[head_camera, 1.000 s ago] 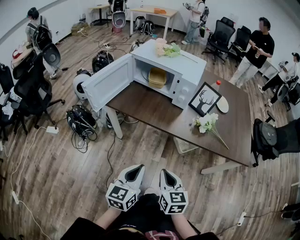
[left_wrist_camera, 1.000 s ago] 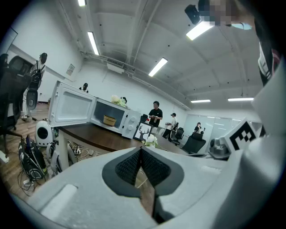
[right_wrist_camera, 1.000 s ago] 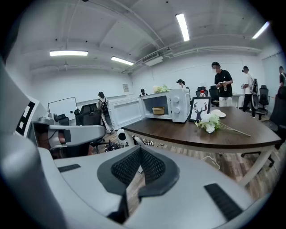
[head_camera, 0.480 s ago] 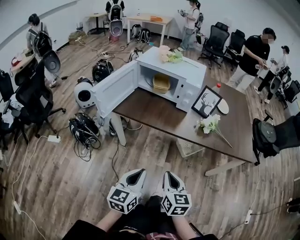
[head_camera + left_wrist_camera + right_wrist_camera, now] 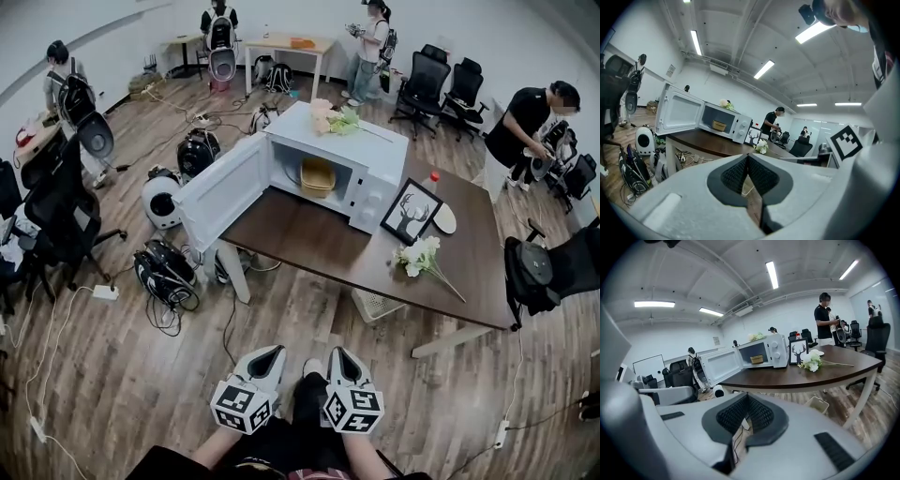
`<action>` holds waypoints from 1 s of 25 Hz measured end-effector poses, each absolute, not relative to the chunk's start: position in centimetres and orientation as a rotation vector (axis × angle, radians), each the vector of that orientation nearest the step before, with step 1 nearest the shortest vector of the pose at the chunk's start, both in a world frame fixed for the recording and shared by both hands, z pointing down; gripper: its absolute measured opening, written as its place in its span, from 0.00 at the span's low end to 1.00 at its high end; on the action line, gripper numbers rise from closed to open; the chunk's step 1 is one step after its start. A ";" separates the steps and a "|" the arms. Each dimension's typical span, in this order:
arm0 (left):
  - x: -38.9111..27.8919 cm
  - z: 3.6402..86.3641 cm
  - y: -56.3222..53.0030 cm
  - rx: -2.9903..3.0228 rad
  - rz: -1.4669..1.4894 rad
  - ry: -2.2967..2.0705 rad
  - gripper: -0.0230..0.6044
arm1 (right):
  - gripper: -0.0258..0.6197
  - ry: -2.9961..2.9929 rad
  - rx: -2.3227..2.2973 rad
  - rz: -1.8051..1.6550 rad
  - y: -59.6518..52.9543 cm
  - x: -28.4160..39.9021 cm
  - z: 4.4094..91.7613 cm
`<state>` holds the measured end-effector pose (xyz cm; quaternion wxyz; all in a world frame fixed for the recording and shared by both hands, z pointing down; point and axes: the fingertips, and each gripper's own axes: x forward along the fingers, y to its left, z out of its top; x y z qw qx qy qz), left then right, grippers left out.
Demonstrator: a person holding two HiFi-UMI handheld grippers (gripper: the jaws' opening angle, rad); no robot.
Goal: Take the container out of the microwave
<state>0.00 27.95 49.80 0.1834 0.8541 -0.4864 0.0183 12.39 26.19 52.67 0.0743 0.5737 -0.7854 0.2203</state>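
A white microwave (image 5: 361, 159) stands on the dark wooden table (image 5: 309, 234), its door (image 5: 220, 187) swung wide open to the left. Inside it sits a yellow container (image 5: 317, 176), which also shows in the left gripper view (image 5: 719, 125) and the right gripper view (image 5: 757, 359). Both grippers are held low and close to the person's body, far from the table. My left gripper (image 5: 270, 353) (image 5: 746, 157) is shut with nothing in it. My right gripper (image 5: 337, 355) (image 5: 747, 396) is shut and empty too, right beside it.
A framed deer picture (image 5: 410, 211), white flowers (image 5: 419, 255), a plate (image 5: 445, 214) and a red-capped bottle (image 5: 432, 174) share the table. Flowers (image 5: 333, 103) lie on the microwave. Cables and round machines (image 5: 164, 272) crowd the floor at left. A white basket (image 5: 375, 305) sits under the table.
Both grippers have drifted slightly forward together and stay shut. The person in black at the back right has walked off to the right.
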 end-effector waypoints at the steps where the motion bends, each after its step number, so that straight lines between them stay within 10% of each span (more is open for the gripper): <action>1: 0.0 49.9 27.2 2.405 0.055 -1.379 0.05 | 0.05 -2.358 1.718 0.659 25.3 12.5 52.7; 25: 5.8 49.6 7.8 2.259 -0.012 -1.615 0.05 | 0.05 -2.484 1.352 0.614 4.3 15.3 53.2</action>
